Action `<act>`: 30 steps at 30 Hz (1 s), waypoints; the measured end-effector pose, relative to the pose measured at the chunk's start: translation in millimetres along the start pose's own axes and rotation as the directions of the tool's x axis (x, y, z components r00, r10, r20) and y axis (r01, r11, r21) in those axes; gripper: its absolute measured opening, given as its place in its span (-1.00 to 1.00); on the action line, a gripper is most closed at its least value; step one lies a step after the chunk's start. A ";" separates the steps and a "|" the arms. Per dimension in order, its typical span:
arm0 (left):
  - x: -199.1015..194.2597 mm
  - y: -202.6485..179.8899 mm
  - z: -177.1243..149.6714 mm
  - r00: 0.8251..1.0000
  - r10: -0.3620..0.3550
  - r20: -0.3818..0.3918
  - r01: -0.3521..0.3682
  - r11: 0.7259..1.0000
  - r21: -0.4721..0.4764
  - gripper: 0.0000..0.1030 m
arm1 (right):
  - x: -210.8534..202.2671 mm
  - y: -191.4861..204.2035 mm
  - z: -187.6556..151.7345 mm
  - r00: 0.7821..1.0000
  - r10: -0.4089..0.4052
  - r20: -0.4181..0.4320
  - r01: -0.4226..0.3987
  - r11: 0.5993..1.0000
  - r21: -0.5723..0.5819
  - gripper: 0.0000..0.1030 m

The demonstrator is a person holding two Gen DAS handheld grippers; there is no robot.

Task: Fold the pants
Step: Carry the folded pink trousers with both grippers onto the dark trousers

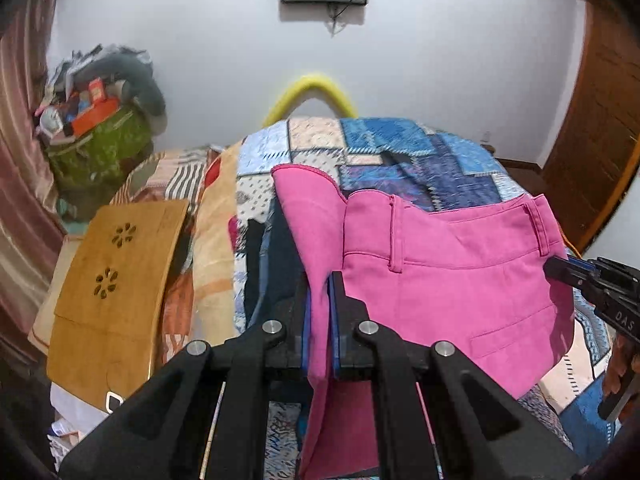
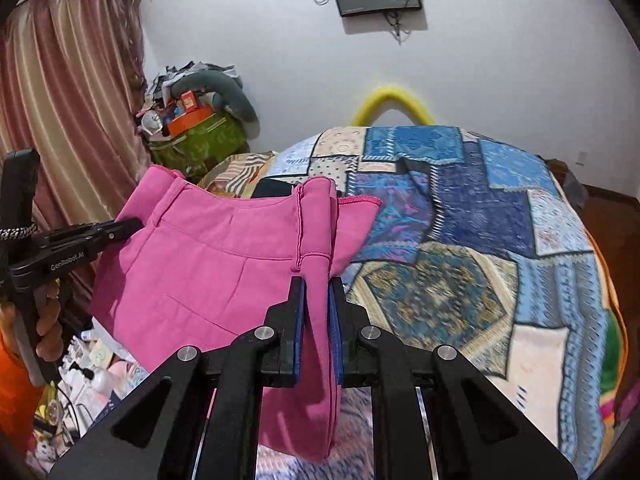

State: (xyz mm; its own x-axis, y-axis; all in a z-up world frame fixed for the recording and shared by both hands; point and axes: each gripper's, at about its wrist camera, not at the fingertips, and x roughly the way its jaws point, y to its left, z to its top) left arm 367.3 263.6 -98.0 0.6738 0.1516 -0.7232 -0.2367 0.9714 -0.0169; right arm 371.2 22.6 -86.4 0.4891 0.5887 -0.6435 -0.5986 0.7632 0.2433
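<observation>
Bright pink pants (image 1: 440, 280) hang in the air above the bed, stretched between both grippers. My left gripper (image 1: 320, 280) is shut on the pink fabric at the left end. My right gripper (image 2: 317, 284) is shut on the waistband end of the pants (image 2: 208, 264), by a belt loop. In the left wrist view the right gripper (image 1: 560, 270) shows at the right edge, pinching the waistband. In the right wrist view the left gripper (image 2: 132, 226) shows at the left, pinching the pants' other corner. A hemmed edge (image 2: 360, 200) droops behind.
A patchwork blue quilt (image 2: 480, 240) covers the bed. A wooden lap tray (image 1: 116, 280) lies at the bed's left. A green bag heaped with clutter (image 1: 100, 140) stands by the curtain (image 2: 60, 100). A yellow curved object (image 1: 312, 88) rises behind the bed. A door (image 1: 600, 120) is at right.
</observation>
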 end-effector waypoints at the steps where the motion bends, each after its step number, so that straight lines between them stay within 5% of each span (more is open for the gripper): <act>1: 9.0 8.0 0.5 1.000 0.005 -0.014 -0.006 1.000 -0.014 -0.86 | 5.9 2.1 1.5 1.000 0.003 -0.005 -0.003 1.000 -0.003 -0.81; 15: 112.5 57.5 -13.9 0.991 0.085 -0.105 -0.090 0.995 -0.044 -0.86 | 103.1 18.3 -7.3 0.995 0.021 -0.102 -0.021 1.000 0.007 -0.81; 22: 162.6 72.8 -41.5 0.971 0.060 -0.230 -0.081 0.993 -0.084 -0.82 | 132.0 8.2 -16.4 0.986 0.004 -0.164 0.002 0.999 0.039 -0.74; 28: 153.7 88.2 -50.1 0.970 0.032 -0.239 -0.073 0.983 -0.168 -0.47 | 128.9 4.7 -20.6 0.981 -0.049 -0.187 0.054 0.998 0.021 -0.40; 30: 141.9 90.6 -52.2 0.970 0.037 -0.238 -0.081 0.981 -0.177 -0.21 | 120.6 6.1 -20.3 0.981 -0.064 -0.184 0.065 0.998 0.001 -0.28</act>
State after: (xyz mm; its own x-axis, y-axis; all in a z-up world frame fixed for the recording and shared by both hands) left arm 405.0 363.6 -238.2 0.4783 0.1397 -0.8670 -0.4107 0.9082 -0.0802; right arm 413.6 92.9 -177.3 0.4010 0.4797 -0.7804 -0.5648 0.8002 0.2016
